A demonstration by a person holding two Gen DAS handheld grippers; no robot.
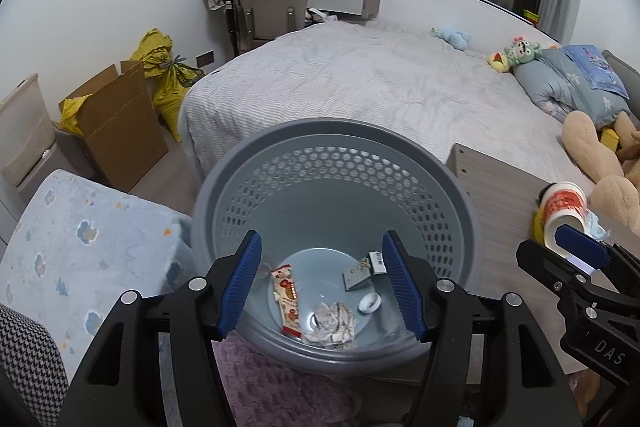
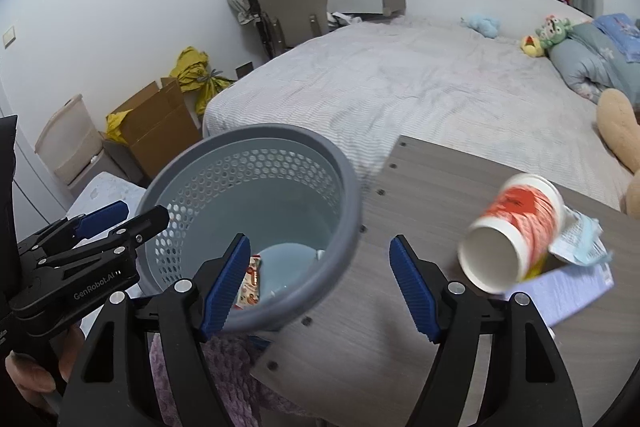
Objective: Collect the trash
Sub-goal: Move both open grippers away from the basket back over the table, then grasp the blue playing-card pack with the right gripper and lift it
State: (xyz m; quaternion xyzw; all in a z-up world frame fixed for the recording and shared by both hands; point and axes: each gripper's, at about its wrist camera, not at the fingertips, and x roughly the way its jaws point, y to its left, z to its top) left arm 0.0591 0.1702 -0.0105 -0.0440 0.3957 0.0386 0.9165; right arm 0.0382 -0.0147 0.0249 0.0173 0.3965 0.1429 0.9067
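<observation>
A grey perforated trash basket (image 1: 440, 227) stands beside a wooden table (image 2: 400, 247). Inside it lie a red snack wrapper (image 1: 287, 301), crumpled paper (image 1: 332, 325), a small card piece (image 1: 362, 271) and a white cap (image 1: 369, 303). My left gripper (image 1: 322, 287) is open and empty right above the basket mouth; it also shows in the right wrist view (image 2: 120, 217). My right gripper (image 2: 318, 287) is open and empty, over the table's left edge and the basket rim (image 2: 332, 267). A red and white paper cup (image 2: 516, 231) lies on its side on the table, with a crumpled blue wrapper (image 2: 580, 239) and a pale blue box (image 2: 568, 291) next to it.
A bed (image 1: 360, 79) with a grey striped cover fills the room behind, with plush toys (image 1: 516, 53) and a folded quilt (image 1: 568, 83) at its right. An open cardboard box (image 1: 116, 123) and yellow bags (image 1: 168, 75) stand at the left wall. A chair (image 1: 272, 7) stands at the back.
</observation>
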